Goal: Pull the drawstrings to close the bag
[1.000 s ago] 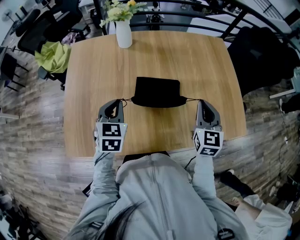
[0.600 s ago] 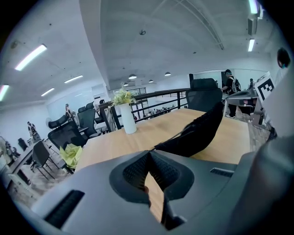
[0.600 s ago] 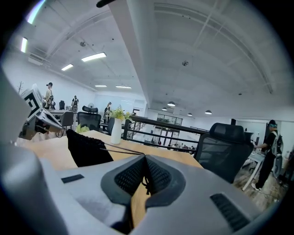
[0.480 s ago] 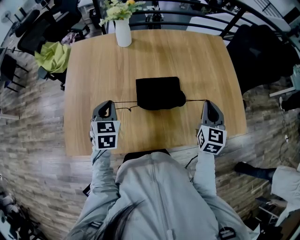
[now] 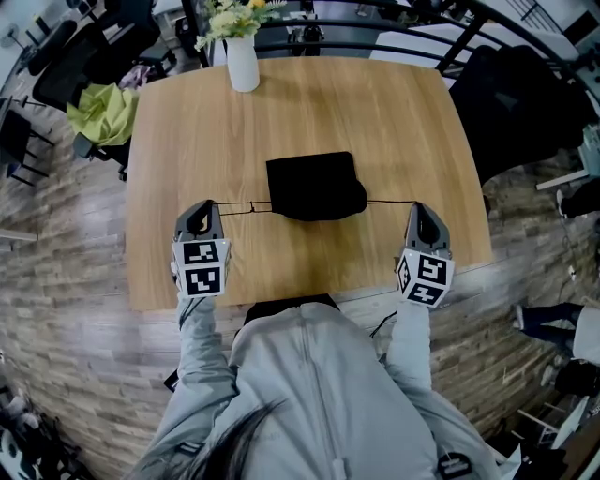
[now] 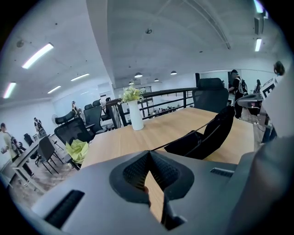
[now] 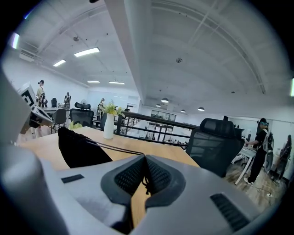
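A black drawstring bag (image 5: 314,186) lies in the middle of the wooden table (image 5: 309,103), its near edge bunched. A thin black drawstring (image 5: 246,207) runs taut from the bag's left side to my left gripper (image 5: 208,205), which is shut on it. A second drawstring (image 5: 389,202) stretches from the bag's right side to my right gripper (image 5: 418,207), also shut on its cord. In the left gripper view the bag (image 6: 202,140) sits right of the closed left gripper (image 6: 149,153), the drawstring (image 6: 183,135) leading to it. In the right gripper view the bag (image 7: 78,147) is at left, the drawstring (image 7: 117,149) entering the closed right gripper (image 7: 145,158).
A white vase with flowers (image 5: 241,58) stands at the table's far edge. Black office chairs (image 5: 525,94) stand to the right, a yellow-green cloth (image 5: 103,112) on a chair to the left. A railing (image 5: 356,28) runs behind the table. The person's grey-sleeved body (image 5: 309,384) is at the near edge.
Both grippers have moved apart, left one leftward, right one rightward. The cords have lengthened and straightened, and the bag's near edge has gathered in.
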Demonstrator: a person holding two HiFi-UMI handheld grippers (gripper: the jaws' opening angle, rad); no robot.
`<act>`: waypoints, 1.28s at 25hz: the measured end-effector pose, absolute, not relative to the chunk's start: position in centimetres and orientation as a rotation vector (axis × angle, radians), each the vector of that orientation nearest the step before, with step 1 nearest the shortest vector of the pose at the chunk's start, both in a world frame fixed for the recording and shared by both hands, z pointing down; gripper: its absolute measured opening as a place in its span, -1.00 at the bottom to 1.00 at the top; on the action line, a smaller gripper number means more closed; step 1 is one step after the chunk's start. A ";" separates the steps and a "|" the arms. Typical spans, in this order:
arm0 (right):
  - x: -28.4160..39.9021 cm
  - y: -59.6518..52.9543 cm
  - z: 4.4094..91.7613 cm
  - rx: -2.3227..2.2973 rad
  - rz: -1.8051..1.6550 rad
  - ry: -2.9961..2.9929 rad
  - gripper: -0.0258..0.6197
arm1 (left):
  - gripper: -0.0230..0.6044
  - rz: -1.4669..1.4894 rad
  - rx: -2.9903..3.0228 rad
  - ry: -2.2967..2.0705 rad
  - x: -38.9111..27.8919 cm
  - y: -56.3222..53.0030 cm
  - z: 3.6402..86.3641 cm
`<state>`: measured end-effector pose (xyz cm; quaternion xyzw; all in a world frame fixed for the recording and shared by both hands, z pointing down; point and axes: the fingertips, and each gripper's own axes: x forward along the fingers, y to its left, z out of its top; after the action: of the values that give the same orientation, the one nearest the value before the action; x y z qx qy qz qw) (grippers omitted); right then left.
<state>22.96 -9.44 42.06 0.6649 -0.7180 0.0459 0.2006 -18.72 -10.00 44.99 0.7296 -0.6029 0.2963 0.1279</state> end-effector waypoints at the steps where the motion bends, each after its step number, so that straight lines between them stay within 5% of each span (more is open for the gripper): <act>1: 23.2 -9.3 42.1 1.863 0.134 -2.003 -0.85 | -0.84 0.866 2.122 -1.757 -18.8 -9.9 45.0; 32: 26.4 -7.5 44.8 1.915 0.263 -1.951 -0.85 | -0.84 0.941 2.019 -1.801 -23.3 -7.8 47.0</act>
<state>26.42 -7.51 44.83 0.6836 -0.6966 0.0940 0.1965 -23.29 -7.78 47.02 0.6981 -0.6227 0.3253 0.1380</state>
